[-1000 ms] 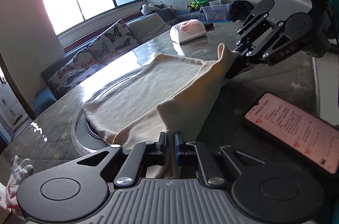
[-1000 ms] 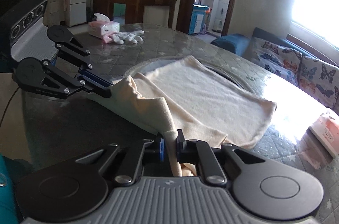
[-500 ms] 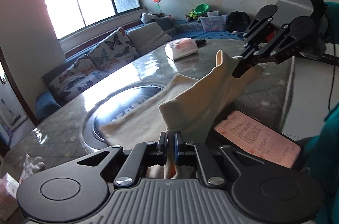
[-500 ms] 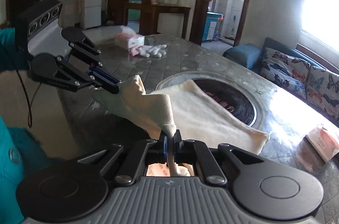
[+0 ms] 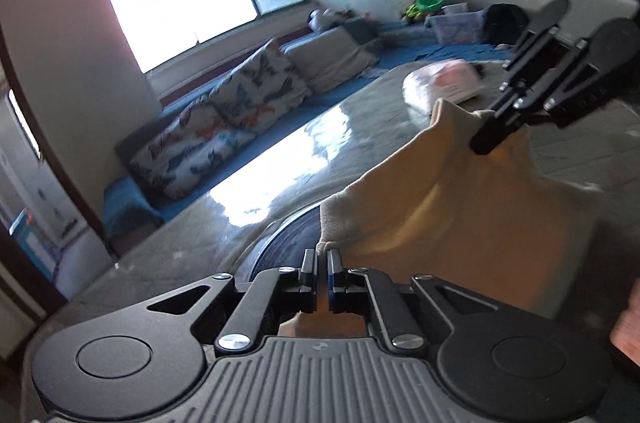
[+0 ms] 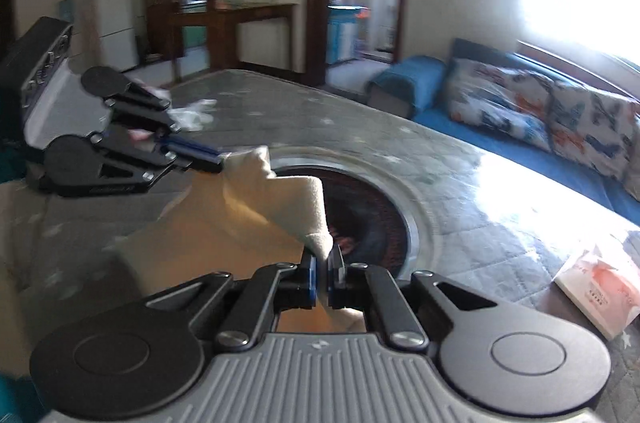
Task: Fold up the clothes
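The cream cloth is now hanging in the air between the 2 grippers. 1 second ago most of it was lying flat over the round inset of the table; now that dark inset is showing bare, so the person is lifting the whole garment away. I judge this is preparing a new fold, or carrying the piece to lay it again.

The left gripper is keeping its fingers closed on 1 corner, and the right gripper is also pinching its own corner tightly.

Counting: 1 cloth, 2 grippers, 1 pink tissue pack near the right side, 1 white glove further back, and 2 butterfly cushions on the sofa.
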`<state>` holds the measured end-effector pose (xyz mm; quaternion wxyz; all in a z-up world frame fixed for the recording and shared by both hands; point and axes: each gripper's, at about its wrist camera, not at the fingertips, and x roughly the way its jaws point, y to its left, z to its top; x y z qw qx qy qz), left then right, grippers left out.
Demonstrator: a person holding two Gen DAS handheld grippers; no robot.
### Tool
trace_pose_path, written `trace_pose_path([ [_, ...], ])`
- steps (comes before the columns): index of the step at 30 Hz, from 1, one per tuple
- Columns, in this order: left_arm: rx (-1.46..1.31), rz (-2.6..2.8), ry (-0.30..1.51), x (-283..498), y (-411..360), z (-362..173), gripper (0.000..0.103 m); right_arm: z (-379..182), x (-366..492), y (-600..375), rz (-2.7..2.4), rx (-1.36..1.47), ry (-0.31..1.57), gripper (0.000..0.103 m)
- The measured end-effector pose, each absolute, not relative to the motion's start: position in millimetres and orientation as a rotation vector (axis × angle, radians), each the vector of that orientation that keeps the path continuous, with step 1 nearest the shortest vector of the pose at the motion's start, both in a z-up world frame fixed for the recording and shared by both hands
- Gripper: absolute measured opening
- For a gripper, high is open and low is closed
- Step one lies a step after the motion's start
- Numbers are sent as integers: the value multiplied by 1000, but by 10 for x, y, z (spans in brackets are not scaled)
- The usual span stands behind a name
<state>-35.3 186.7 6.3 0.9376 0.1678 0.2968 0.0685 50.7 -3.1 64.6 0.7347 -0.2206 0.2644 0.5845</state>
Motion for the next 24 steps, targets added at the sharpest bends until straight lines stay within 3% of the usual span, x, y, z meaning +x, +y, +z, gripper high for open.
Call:
trace_pose_path([
  [6,199,283,687,-32,2204,-279,9,124,787,255,1168,-436,689,14],
  [11,176,252,671,-293,2131,-174,12,168,862,-57,1137,-352,687,18],
  [14,136,218,682,-424,2080,-182,22,222,864,-144,1156,-329,705,19],
  [16,113,221,695,-477,2060,-218,34,258,897,-107,1169,-321,708,29],
  [19,112,226,709,-506,2051,-270,40,220,913,17,1181,-323,723,36],
  [21,119,218,716,-503,2041,-297,39,163,910,147,1190,-325,747,36],
  [24,156,199,721,-491,2000,-337,15,89,927,227,1192,-334,769,36],
])
